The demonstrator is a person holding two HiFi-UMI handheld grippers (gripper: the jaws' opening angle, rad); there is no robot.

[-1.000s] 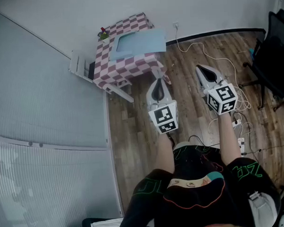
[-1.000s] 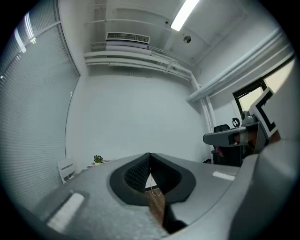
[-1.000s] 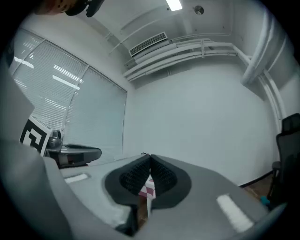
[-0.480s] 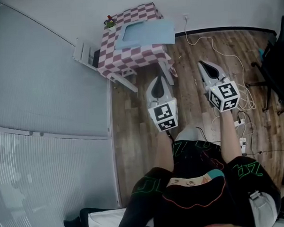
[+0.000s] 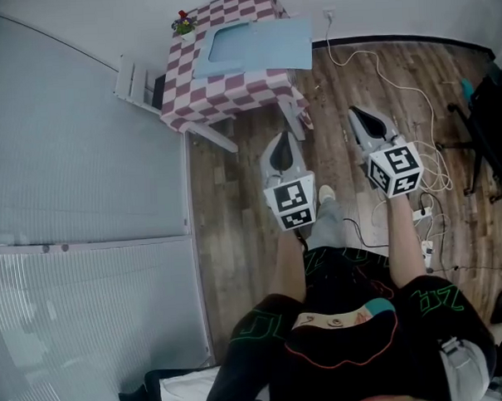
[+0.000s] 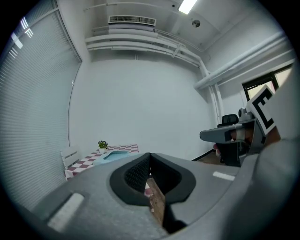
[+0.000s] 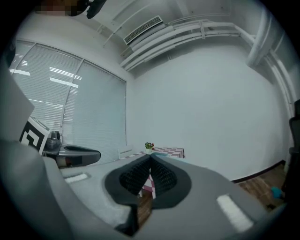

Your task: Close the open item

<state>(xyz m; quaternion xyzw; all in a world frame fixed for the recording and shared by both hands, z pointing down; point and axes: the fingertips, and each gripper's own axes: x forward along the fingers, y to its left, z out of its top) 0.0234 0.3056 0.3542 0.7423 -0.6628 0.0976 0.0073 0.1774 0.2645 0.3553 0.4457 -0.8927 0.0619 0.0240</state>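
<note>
Left hand-held gripper: pressed fully together, black ribbed pads meeting along one seam, nothing pinched, touching nothing. Held in the air over the wood floor, pointing toward the table.

Right hand-held gripper: likewise closed tight, pads flush, empty, in the air above the floor. Just right of the left one and roughly parallel to it. Marker cube on each, facing up at the head camera.

Task item: light blue open item, lying flat on the table's pink-and-white checkered cloth, ahead of both grippers and well apart from them. Lighter rectangular panel inside its outline; can't tell what kind of object or how any lid sits.

Small potted plant at the table's far left corner, just beside the blue item. White chair against the table's left side, next to the blinds. White cables trailing across the floor right of the table. Black office chair at the right edge. One shoe on the floor between the two cubes.
</note>
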